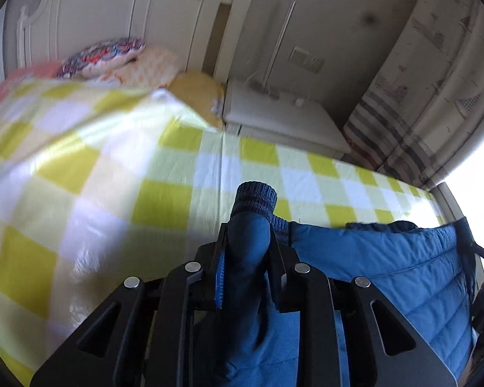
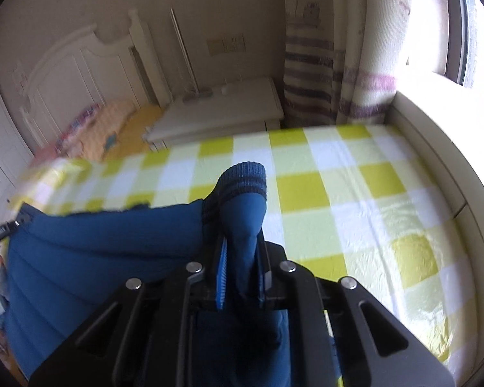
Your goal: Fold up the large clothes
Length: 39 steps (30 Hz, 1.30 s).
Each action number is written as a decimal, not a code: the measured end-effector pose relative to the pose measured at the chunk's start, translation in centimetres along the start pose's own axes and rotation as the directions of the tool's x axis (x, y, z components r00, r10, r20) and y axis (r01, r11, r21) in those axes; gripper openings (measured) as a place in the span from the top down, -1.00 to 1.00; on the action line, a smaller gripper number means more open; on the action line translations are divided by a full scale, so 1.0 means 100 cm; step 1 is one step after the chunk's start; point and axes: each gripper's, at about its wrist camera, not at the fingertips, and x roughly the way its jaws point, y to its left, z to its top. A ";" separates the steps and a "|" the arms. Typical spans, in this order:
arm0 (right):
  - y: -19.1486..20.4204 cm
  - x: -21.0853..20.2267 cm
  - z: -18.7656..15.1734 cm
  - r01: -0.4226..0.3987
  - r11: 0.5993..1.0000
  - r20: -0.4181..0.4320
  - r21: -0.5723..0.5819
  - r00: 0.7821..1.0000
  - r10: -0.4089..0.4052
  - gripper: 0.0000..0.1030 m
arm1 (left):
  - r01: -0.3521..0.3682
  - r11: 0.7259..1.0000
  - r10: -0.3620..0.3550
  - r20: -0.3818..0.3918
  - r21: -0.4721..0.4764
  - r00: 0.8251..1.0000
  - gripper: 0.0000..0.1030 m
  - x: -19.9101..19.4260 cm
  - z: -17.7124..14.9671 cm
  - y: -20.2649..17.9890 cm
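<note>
2 grippers, L (image 1: 247, 251) & R (image 2: 240, 251), jaws each pinching 1 blue jacket (image 1: 387, 267) cuff; 1 checked bed (image 2: 338, 193).

Jacket (image 1: 387, 258): solid mid-blue, quilted in horizontal bands; knit cuff (image 2: 242, 182) darker blue with navy stripes. Bedsheet (image 2: 355, 193): checked in yellow-green, pale yellow and white squares. Pillows (image 1: 113, 54), upper left of frame: red, blue and white print; beside them an orange-yellow cushion (image 1: 196, 93). Curtain (image 2: 309, 77): cream with grey-purple horizontal stripes. Headboard (image 2: 80, 64), nightstand (image 2: 222, 113): cream-white. Gripper bodies black, pads (image 2: 222, 277) blue.
</note>
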 end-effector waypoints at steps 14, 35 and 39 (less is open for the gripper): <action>0.002 -0.019 -0.024 -0.034 0.999 -0.039 -0.037 0.999 0.032 -0.37 | 0.092 0.985 -0.085 0.050 -0.149 0.995 -0.61 -0.039 -0.025 0.046; -0.032 -0.147 -0.223 -0.226 0.962 -0.007 -0.152 0.974 0.228 -0.48 | 0.253 0.955 -0.242 -0.090 0.152 0.966 -0.85 -0.128 -0.213 0.024; -0.024 -0.141 -0.225 -0.242 0.955 0.009 -0.173 0.969 0.247 -0.02 | 0.276 0.951 -0.264 -0.103 0.136 0.959 -0.64 -0.119 -0.208 0.019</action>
